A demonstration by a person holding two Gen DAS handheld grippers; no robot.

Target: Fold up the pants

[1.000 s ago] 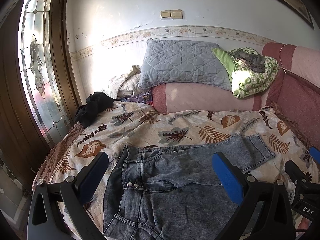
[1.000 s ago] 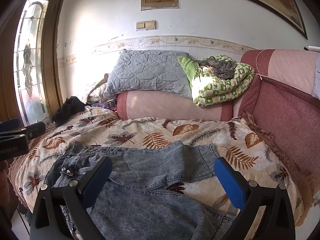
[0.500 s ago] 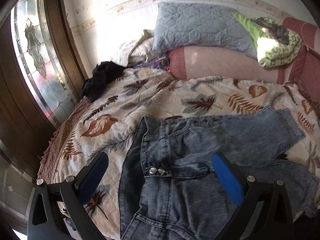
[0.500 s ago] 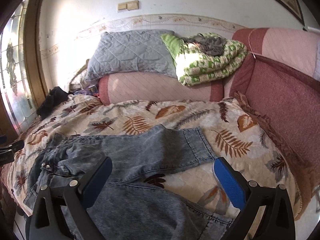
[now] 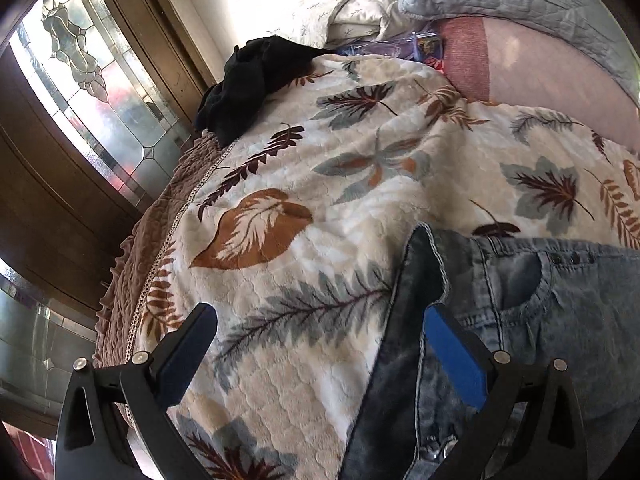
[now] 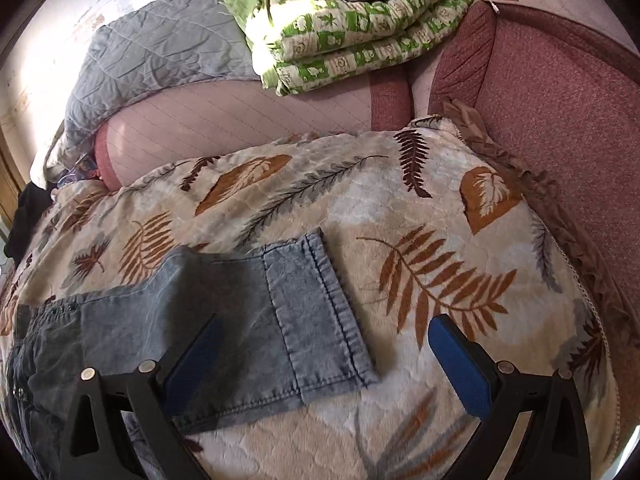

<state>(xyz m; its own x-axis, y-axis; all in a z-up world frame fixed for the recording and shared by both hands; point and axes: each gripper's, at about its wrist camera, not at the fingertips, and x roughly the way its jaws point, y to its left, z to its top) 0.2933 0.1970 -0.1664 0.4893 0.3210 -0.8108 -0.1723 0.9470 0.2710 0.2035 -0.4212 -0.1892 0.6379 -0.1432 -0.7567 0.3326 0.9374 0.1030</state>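
While both claws are held spread wide and empty, the left gripper is poised over the waistband edge of the jeans, and the right gripper over the hem of the far leg, presumably so both ends can be pinched together. The pants are laid flat on the leaf-patterned blanket.

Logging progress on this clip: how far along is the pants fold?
Done: nothing folded; the pants lie spread on the blanket. In hand: both grippers open, the left gripper at the waistband, the right gripper over a leg hem. Left: grasping and every fold.
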